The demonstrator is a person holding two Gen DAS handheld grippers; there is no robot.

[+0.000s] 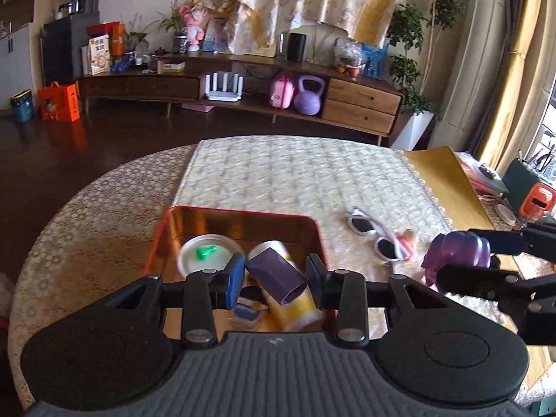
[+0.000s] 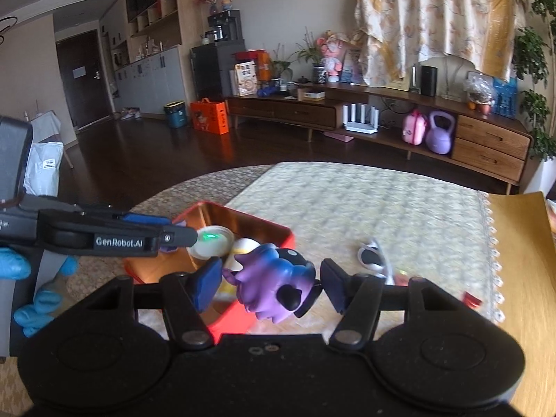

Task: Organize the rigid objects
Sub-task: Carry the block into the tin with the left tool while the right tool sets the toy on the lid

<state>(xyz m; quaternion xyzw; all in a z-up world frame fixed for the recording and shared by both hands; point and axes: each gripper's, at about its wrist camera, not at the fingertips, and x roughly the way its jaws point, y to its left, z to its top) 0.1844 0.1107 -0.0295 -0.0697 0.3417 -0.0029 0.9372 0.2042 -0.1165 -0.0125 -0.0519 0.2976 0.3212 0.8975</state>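
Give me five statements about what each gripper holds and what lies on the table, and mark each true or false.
1. The left gripper holds a dark purple rectangular box. True.
2. The right gripper is empty. False: it is shut on a purple plastic monster figurine.
3. The white-framed sunglasses lie inside the red metal tin. False: they lie on the cream quilted tablecloth, to the right of the tin.
4. A white round lid with a green piece on it sits in the tin. True.
5. The tin's lid is closed. False: the tin is open, with things inside.
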